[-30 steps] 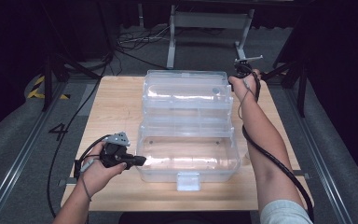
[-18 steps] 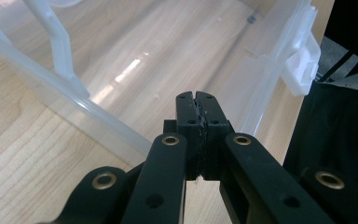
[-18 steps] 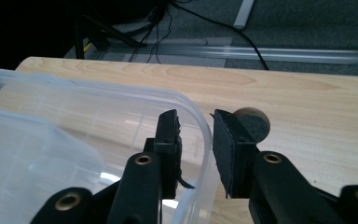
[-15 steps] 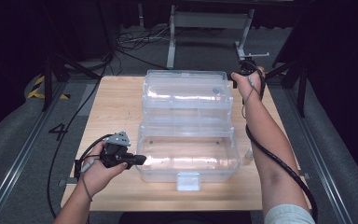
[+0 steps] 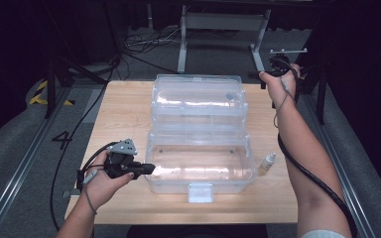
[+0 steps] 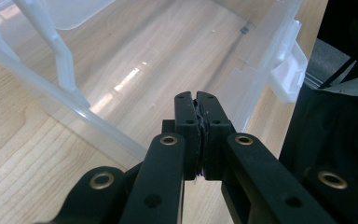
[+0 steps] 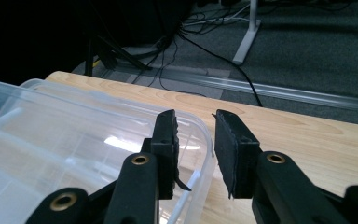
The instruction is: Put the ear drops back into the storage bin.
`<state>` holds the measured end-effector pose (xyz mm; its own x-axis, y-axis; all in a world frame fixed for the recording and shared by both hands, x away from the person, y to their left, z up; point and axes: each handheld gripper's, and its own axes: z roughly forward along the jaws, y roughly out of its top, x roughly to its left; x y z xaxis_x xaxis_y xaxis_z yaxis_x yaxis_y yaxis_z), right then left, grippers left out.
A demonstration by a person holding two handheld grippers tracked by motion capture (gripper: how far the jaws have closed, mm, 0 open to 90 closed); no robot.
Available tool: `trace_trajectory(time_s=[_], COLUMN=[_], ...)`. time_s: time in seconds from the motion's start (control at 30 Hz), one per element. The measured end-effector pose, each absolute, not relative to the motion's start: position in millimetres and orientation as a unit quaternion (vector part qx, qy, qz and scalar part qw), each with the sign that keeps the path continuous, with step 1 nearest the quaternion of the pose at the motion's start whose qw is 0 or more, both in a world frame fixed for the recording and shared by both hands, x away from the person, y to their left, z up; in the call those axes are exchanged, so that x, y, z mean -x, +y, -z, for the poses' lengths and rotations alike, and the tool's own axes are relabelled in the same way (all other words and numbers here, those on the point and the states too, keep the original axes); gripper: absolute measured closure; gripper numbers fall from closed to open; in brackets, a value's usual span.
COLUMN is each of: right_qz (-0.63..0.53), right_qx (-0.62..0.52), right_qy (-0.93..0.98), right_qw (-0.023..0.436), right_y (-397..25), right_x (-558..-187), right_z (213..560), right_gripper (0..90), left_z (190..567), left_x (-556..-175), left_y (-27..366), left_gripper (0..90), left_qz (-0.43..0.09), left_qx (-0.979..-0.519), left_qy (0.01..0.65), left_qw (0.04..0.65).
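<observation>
From the high view, a pale wooden table (image 5: 119, 119) stands in a dark room, with grey floor around it, metal rails running down both sides, black cables (image 5: 144, 47) lying on the floor beyond the far edge, and a light metal stand (image 5: 183, 44) behind them. A clear plastic box (image 5: 201, 166) sits in the middle of the table, its lid (image 5: 198, 99) thrown open toward the far side, so the near tub lies open and bare. A white latch (image 5: 201, 192) hangs on the tub's near wall. A small white bottle (image 5: 267, 163) stands on the wood just beside the tub's right end. The left gripper (image 5: 149, 169) rests at the tub's left end, held low over the near left part of the table. The right gripper (image 5: 278, 64) is held up at the far right corner, beside the lid's far right edge. In the left gripper view, the two black jaws are pressed together with nothing visible between them, just outside the tub's clear wall (image 6: 102, 126); the wood shows through the tub's floor, and the latch (image 6: 291, 77) sits on the right. In the right gripper view, the jaws stand a narrow gap apart, empty, the left one over the lid's rounded corner (image 7: 200, 126); past them lie the table's edge, a rail and grey floor with cables (image 7: 205, 42).
</observation>
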<state>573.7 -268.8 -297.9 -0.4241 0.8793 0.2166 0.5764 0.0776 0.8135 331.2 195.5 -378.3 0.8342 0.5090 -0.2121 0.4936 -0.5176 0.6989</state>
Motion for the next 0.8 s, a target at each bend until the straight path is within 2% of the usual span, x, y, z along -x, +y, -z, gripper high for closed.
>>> trace_trajectory(time_s=[0.17, 0.3, 0.8], right_qz=[-0.461, -0.472, -0.456], right_qx=[-0.489, -0.466, -0.419], right_qy=[0.72, 0.733, 0.771], right_qw=[0.173, 0.149, 0.148], right_y=[-283.1, -292.0, -314.0], right_x=[-550.4, -531.8, -472.8], right_z=[286.0, 282.5, 275.1], right_gripper=[70.4, 70.5, 68.0], left_z=[374.5, 370.6, 368.2], left_x=[-330.0, -329.5, -330.2], left_y=[203.0, 209.6, 219.6], left_gripper=[86.4, 83.0, 79.6], left_qz=[-0.012, -0.011, -0.01], left_qx=[-0.865, -0.86, -0.853], left_qy=[0.295, 0.303, 0.319], left_qw=[0.405, 0.409, 0.412])
